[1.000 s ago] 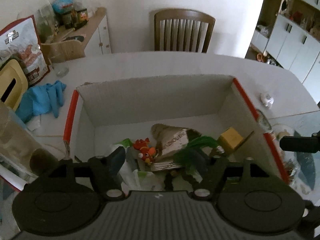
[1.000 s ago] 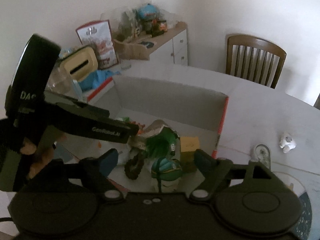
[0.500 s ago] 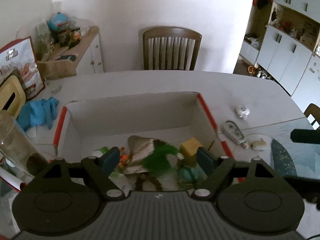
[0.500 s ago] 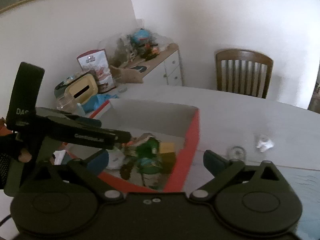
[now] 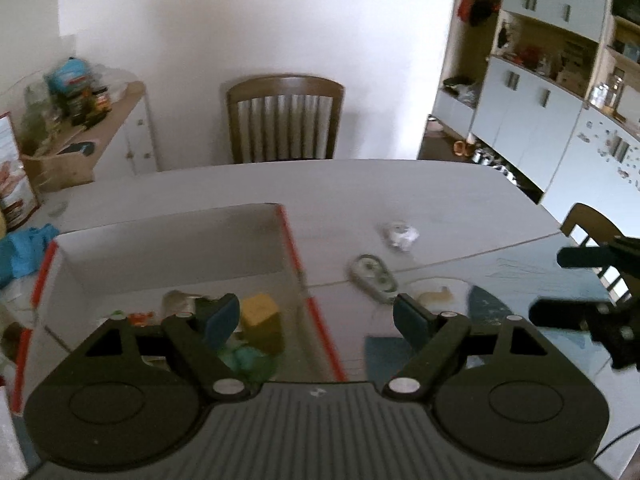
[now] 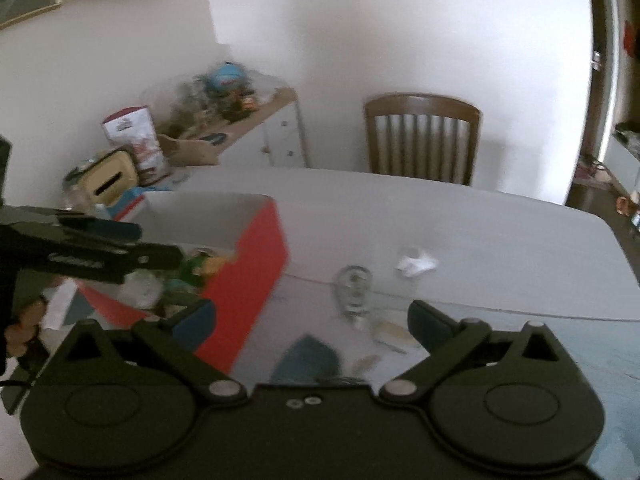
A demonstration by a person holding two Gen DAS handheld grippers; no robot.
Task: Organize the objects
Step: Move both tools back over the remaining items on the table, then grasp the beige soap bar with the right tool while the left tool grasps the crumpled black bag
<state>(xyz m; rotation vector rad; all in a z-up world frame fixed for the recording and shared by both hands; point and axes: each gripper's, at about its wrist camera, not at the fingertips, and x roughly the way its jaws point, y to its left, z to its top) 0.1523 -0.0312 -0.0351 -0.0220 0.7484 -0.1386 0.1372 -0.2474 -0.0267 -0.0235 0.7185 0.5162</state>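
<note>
Both tools are matte black. The left gripper (image 5: pixel 316 316) has a ribbed grey-black housing, 2 round discs, silver pivot screws and teal-padded fingers (image 5: pixel 220 316). The right gripper (image 6: pixel 312 320) matches, with 2 small screws centred at 6 o'clock and teal fingers (image 6: pixel 430 326).

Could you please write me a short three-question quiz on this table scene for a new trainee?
1. True or false: the yellow block lies inside the red-edged cardboard box.
2. Which lies nearer the box: (a) the crumpled white paper or (b) the grey oval tape dispenser?
3. Are the fingers of the left gripper and the right gripper holding anything?

Key: 1 true; 2 b; 3 no, both are open and empty.
</note>
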